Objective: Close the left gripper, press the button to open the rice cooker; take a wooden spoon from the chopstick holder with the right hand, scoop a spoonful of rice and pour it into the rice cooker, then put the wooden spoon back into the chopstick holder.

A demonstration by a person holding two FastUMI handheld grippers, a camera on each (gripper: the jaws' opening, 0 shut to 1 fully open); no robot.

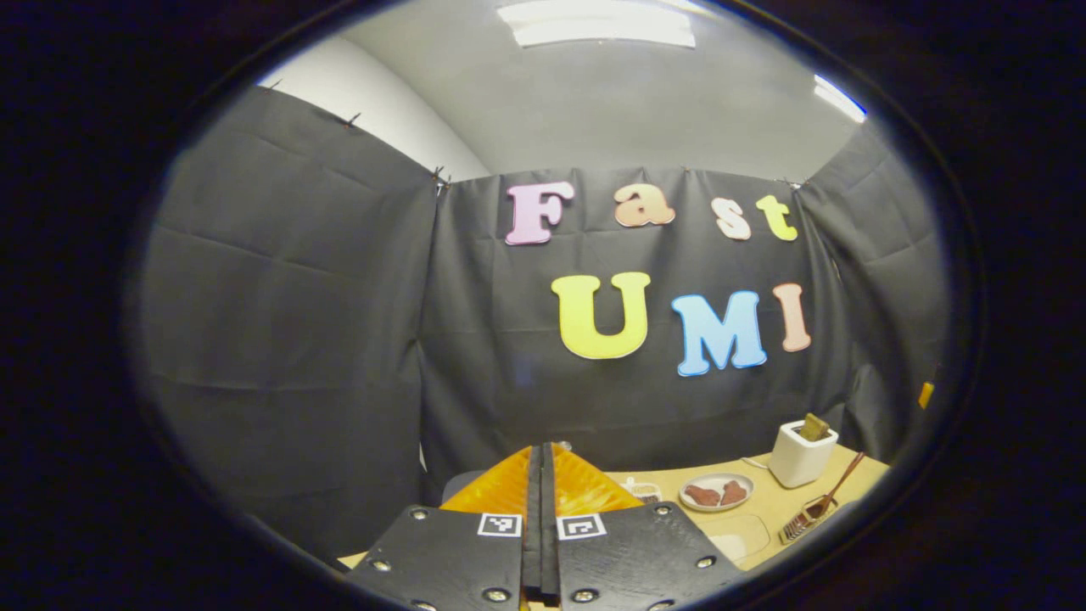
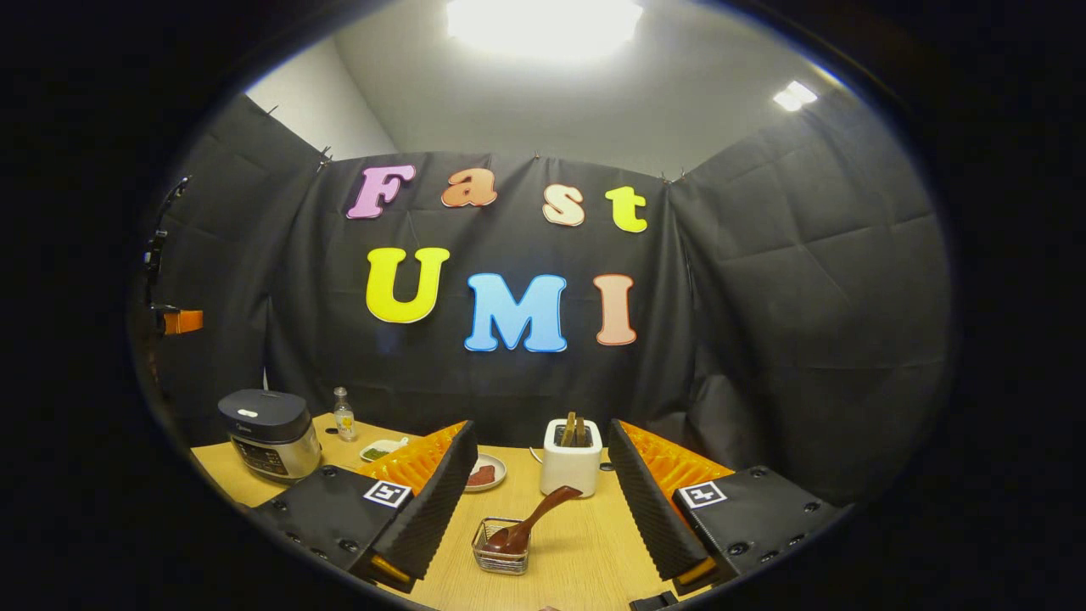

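- hovering, left gripper [image 1: 540, 475] fingers pressed together, holding nothing.
- right gripper [image 2: 539, 501] spread wide, empty.
- rice cooker [image 2: 270, 433] lid down; an off-centre press could slip off its button.

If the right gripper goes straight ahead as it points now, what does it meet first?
Probably the wire basket holding the wooden spoon, which sits low between the open jaws of the right gripper. Beyond it stands the white holder. Depth is hard to judge, so it might pass above the basket.
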